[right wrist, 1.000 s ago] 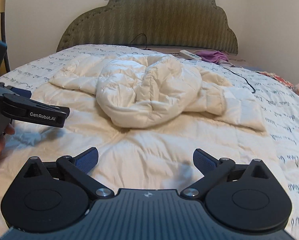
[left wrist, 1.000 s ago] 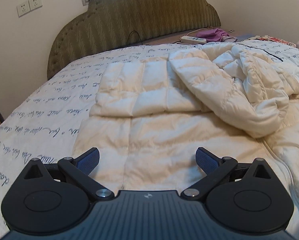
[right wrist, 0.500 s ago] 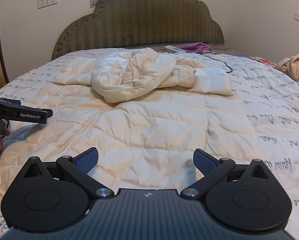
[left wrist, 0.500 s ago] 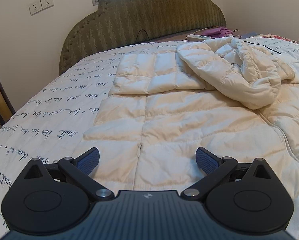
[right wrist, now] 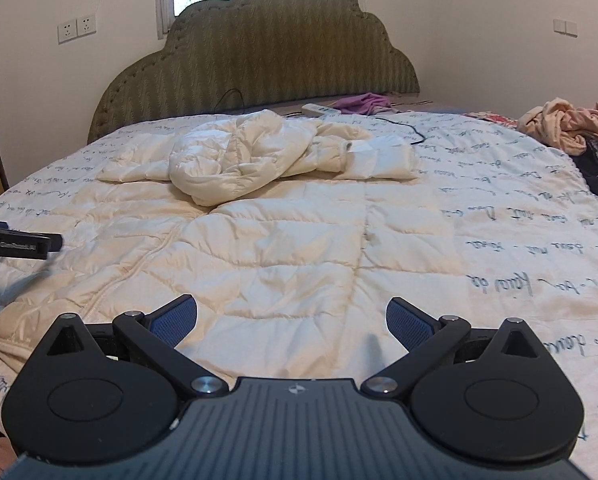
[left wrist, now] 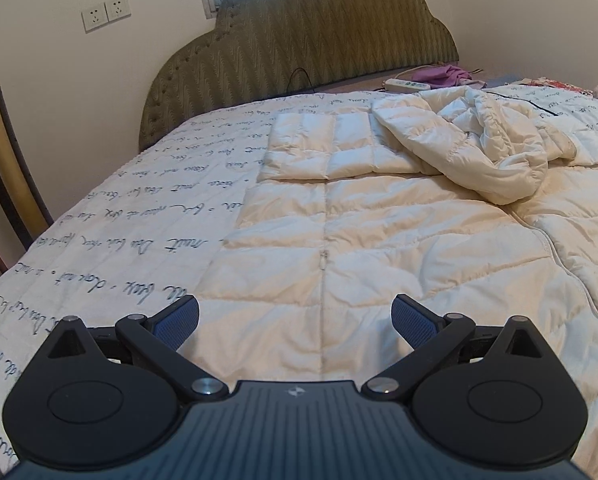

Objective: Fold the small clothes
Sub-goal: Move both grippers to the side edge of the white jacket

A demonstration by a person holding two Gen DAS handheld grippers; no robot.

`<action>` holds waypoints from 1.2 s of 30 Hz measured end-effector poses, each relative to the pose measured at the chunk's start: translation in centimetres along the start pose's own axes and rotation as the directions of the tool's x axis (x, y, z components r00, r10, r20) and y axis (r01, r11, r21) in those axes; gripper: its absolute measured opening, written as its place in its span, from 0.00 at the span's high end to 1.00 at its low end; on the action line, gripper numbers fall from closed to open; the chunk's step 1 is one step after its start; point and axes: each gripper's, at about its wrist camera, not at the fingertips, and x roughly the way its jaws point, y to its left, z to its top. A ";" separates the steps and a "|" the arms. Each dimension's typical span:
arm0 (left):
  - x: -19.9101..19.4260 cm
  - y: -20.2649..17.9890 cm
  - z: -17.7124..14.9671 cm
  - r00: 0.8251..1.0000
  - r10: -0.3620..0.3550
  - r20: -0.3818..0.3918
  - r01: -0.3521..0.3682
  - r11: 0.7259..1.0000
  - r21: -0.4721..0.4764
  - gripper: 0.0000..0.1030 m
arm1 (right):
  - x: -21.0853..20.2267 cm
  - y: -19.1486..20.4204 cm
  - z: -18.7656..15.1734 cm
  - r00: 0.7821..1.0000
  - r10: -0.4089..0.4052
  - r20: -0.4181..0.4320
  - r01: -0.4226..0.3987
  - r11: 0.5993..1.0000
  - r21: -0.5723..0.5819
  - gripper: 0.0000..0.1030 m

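Observation:
A cream quilted puffer jacket (left wrist: 379, 240) lies spread on the bed, its hem toward me and its hood (left wrist: 479, 152) bunched at the far end. It also shows in the right wrist view (right wrist: 279, 240), hood (right wrist: 239, 160) crumpled at the far end. My left gripper (left wrist: 295, 320) is open and empty above the jacket's near left panel. My right gripper (right wrist: 291, 320) is open and empty above the near right panel. The left gripper's finger (right wrist: 19, 242) shows at the left edge of the right wrist view.
The bed has a white sheet with script print (left wrist: 139, 248) and a green padded headboard (right wrist: 259, 60). A power strip (right wrist: 317, 109) with a black cable and purple cloth (right wrist: 363, 102) lie by the headboard. Pink clothes (right wrist: 571, 122) are piled at the right. A gold chair frame (left wrist: 3, 152) stands left.
Both grippers have drawn back toward the foot of the bed, so more of the jacket and the bed shows. Both stay open and empty. The jacket has not moved.

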 end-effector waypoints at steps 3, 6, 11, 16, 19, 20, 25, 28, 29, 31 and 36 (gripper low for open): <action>-0.6 1.9 -0.5 1.000 -0.013 0.005 0.013 1.000 -0.020 0.00 | -0.9 -1.5 -0.7 1.000 -0.020 -0.003 0.020 0.999 0.047 0.01; -1.1 4.1 -1.4 0.999 -0.040 -0.004 0.040 0.998 -0.055 0.00 | -1.5 -3.3 -1.3 0.999 -0.037 -0.012 0.038 0.994 0.106 0.01; -1.8 7.3 -2.9 0.990 -0.134 -0.042 0.130 0.988 -0.082 0.00 | -2.6 -5.4 -2.2 1.000 -0.021 -0.010 0.023 0.983 0.184 0.01; -2.1 10.4 -4.5 0.956 -0.276 -0.099 0.256 0.950 -0.180 0.00 | -3.1 -6.7 -3.1 1.000 -0.009 -0.020 0.013 0.970 0.242 0.04; -1.6 12.1 -5.6 0.929 -0.345 -0.131 0.304 0.917 -0.259 0.00 | -3.0 -7.3 -3.6 0.998 0.046 -0.043 -0.032 0.956 0.292 0.11; -1.3 12.7 -6.0 0.917 -0.375 -0.137 0.325 0.901 -0.288 0.00 | -3.1 -7.5 -3.8 0.996 0.072 -0.046 -0.054 0.949 0.310 0.12; -0.9 14.5 -6.6 0.844 -0.530 -0.080 0.456 0.789 -0.412 0.01 | -2.6 -8.6 -4.9 0.984 0.170 -0.051 -0.135 0.902 0.410 0.22; -0.4 14.2 -6.6 0.753 -0.657 -0.043 0.562 0.676 -0.476 0.01 | -2.3 -9.2 -5.2 0.970 0.242 -0.026 -0.199 0.851 0.486 0.27; -0.2 13.9 -6.7 0.727 -0.686 -0.030 0.585 0.642 -0.495 0.01 | -2.2 -9.3 -5.3 0.962 0.274 -0.015 -0.229 0.832 0.506 0.30; 0.0 13.4 -7.0 0.697 -0.717 -0.006 0.610 0.597 -0.522 0.02 | -1.9 -9.6 -5.6 0.938 0.348 0.011 -0.294 0.777 0.557 0.39; 0.7 12.9 -7.4 0.700 -0.713 -0.039 0.580 0.599 -0.552 0.58 | -0.8 -9.8 -6.9 0.912 0.409 0.034 -0.335 0.693 0.639 0.77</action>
